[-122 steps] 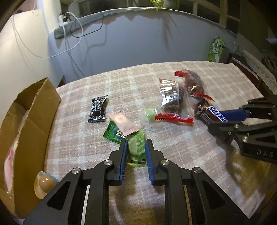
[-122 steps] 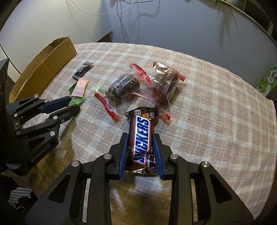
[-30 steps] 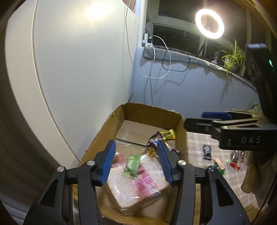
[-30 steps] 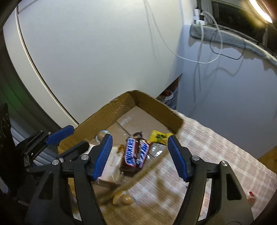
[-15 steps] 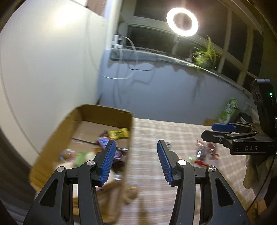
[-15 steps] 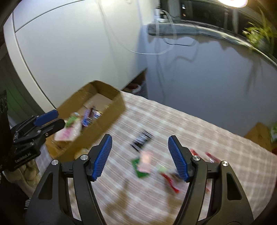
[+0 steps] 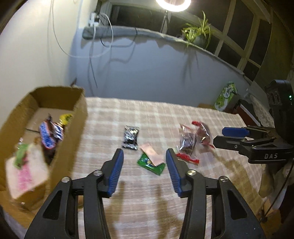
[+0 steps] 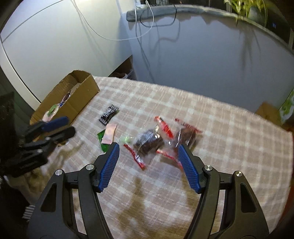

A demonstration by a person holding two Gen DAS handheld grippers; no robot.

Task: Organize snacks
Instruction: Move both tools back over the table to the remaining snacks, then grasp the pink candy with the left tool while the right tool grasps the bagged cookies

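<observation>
Tablecloth [image 7: 114, 117] again under empty left tongs [image 7: 144, 160].

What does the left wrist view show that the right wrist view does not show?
Only the left wrist view shows the ring light and the blue bars deep in the cardboard box.

Only the right wrist view shows the small green candy beside the clear bags.

Both show the black packet, the pink sachet lying on the green packet, and empty grippers: left gripper closing, right gripper open.
</observation>
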